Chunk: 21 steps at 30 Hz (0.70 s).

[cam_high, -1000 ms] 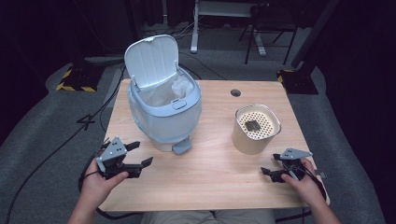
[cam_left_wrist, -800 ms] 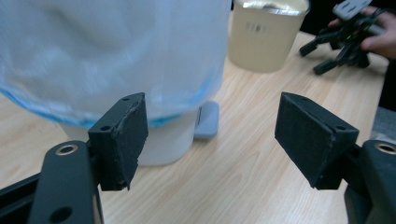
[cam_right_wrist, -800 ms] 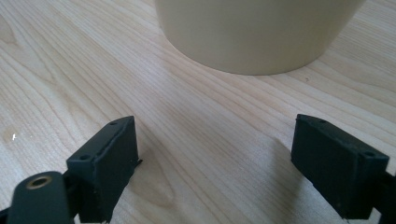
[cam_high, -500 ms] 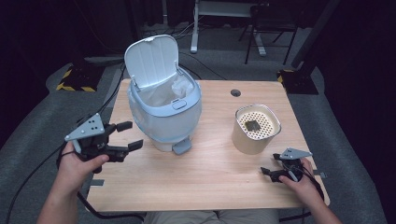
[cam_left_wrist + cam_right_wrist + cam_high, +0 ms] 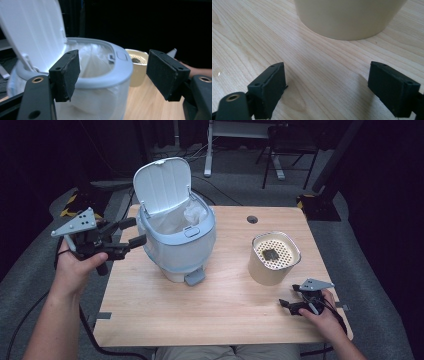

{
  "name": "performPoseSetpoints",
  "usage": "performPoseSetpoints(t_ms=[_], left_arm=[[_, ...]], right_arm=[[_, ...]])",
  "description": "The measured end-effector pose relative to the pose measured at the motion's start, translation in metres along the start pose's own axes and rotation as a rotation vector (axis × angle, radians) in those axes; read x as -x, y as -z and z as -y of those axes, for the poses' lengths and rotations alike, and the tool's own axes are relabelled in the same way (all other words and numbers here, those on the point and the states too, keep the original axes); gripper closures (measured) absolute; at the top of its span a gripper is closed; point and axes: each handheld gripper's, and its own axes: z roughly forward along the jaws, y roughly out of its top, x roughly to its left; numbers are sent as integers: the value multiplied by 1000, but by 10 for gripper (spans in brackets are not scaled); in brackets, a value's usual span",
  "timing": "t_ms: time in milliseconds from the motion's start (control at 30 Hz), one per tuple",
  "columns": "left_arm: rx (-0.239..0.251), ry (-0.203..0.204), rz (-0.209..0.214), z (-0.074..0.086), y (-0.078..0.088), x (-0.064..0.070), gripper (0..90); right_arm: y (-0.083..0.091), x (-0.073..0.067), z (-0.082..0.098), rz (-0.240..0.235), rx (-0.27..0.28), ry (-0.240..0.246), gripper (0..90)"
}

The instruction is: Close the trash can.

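— Two containers stand on the wooden table (image 5: 200,315): a pale blue bin (image 5: 176,236) with its lid (image 5: 161,186) tipped up and a white liner (image 5: 192,212) inside, left of centre, and a beige perforated-top canister (image 5: 274,257) well apart to its right.

— How much room around them?

— Bare wood between them and along the near edge; the bin sits close to the table's left edge.

— And the grippers?

— Left gripper (image 5: 131,232) is held off that left edge, jaws spread wide, just beside the bin's wall, not touching. In the left gripper view the bin's rim (image 5: 107,75) lies between the pads.

— The right one?

— Right gripper (image 5: 286,305) rests low at the near right corner, jaws spread; the canister base (image 5: 347,20) stands ahead of them, apart.
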Motion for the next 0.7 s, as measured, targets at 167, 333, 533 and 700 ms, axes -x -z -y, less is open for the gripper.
performPoseSetpoints(t_ms=[167, 333, 533, 700], left_arm=[[23, 23, -40, -18, -1, -18, 277], [32, 30, -63, -30, -1, -27, 290], [37, 38, -90, -44, -8, -42, 287], [48, 44, -72, -48, -14, -53, 290]], right_arm=[[0, 0, 0, 0, 0, 0, 149], [0, 0, 0, -2, 2, -3, 150], [0, 0, 0, -2, 2, -3, 150], [0, 0, 0, -2, 2, -3, 151]])
